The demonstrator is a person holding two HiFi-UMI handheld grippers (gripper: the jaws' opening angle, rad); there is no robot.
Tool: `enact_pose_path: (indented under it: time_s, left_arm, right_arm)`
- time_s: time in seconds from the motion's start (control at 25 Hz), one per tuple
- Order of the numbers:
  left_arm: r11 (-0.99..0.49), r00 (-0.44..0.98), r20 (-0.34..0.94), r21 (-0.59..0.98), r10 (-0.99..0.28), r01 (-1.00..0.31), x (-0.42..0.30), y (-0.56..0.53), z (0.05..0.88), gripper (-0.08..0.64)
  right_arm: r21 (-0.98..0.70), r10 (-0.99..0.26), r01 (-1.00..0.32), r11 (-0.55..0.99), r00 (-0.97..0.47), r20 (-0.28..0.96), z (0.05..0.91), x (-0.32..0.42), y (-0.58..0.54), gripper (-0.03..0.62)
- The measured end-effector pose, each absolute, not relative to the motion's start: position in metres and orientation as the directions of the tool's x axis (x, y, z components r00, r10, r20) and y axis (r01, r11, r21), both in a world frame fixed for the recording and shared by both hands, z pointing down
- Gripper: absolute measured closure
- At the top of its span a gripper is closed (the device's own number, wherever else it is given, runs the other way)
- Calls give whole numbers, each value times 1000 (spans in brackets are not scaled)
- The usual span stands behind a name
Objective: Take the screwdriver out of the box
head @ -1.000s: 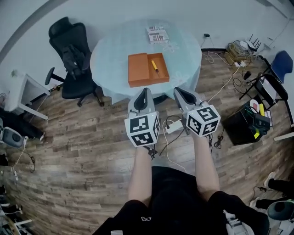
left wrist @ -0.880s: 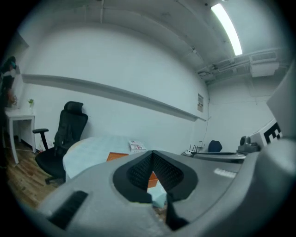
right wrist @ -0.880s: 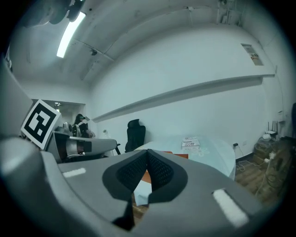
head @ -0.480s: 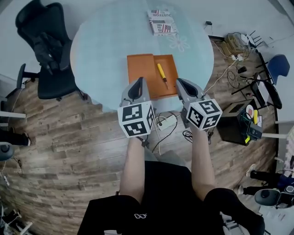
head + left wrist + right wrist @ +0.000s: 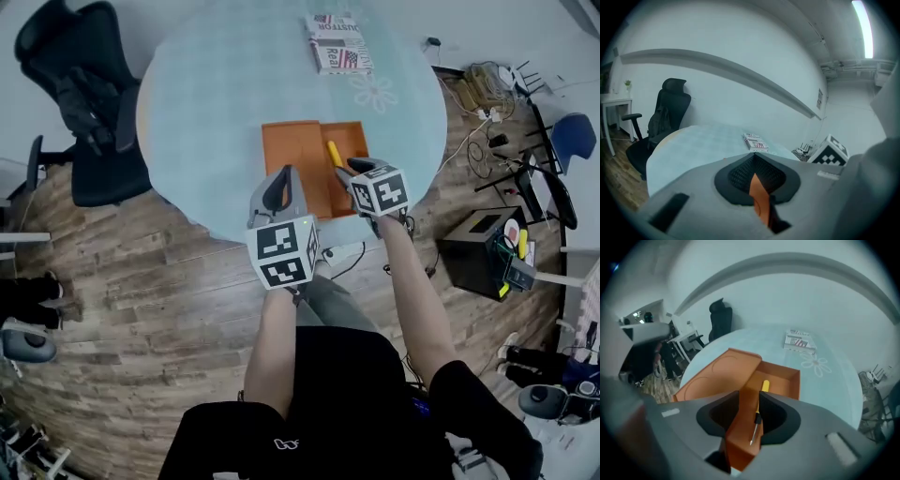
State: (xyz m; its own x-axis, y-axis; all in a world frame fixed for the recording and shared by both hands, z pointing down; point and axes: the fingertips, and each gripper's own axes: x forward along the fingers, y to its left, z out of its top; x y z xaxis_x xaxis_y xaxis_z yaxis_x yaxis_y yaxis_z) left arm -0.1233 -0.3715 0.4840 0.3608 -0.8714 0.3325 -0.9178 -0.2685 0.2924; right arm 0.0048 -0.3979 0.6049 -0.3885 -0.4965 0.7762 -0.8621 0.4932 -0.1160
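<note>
Could not read the booklet's (image 5: 337, 42) lettering at the table's (image 5: 216, 112) far edge. Found the screwdriver (image 5: 758, 418) lying in the open orange box (image 5: 305, 159) by the near edge. Held the right gripper (image 5: 347, 171) over it, jaws apart and empty; left gripper (image 5: 284, 178) jaws together on nothing. Noted an office chair (image 5: 89, 103) off the left edge.

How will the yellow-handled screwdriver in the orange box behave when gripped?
The screwdriver looks slim and stiff, so probably light. Its round handle may roll across the box floor if nudged. The thin metal shaft likely slips easier than the handle.
</note>
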Motion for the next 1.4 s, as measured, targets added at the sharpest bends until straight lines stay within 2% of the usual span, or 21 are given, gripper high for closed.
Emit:
enact_pose_path:
  time_s: [0.16,0.36,0.52,0.68,0.8,0.92,1.04,1.2,1.4]
  left_arm:
    - [-203,291,312,284,-904,-937,-147,-380,475,557]
    - [-142,235,316,289,-919,-947,-171,-377,479,557]
    - [-100,196,321,291,-927,-951,-189,-376,483,557]
    - [-89,183,325,282,-928,-955,-192,-372,484,557]
    - [-105,192,317,271,-929,-957,-184,-369,478,557]
    - [-119,200,307,263,-930,-957,-177,-368,472,557]
    - [-134,212,296,262,-931,-956,-164,-368,465,557]
    - [-196,257,245,247,-935,-949,-130,-372,443,557]
    - [-279,313,165,198,-935,-940,-83,-366,399,557]
  right_arm:
    - [-142,-334,-881,452,-315,888,633,7,-422,445]
    - [-70,-233,-870,488,-207,950,664,10,-434,453]
    - [-53,-208,-877,478,-171,963,679,11,-435,453]
    - [0,-229,-874,486,-127,965,684,11,-436,500]
    - [-34,-262,-900,434,-162,951,678,13,-436,503]
    - [-123,-373,-927,353,-260,891,646,17,-441,503]
    - [-215,-521,-919,331,-368,770,591,20,-444,503]
    - [-264,-679,-891,368,-452,578,511,32,-443,503]
    - [-249,-787,-864,437,-502,359,420,55,-409,502]
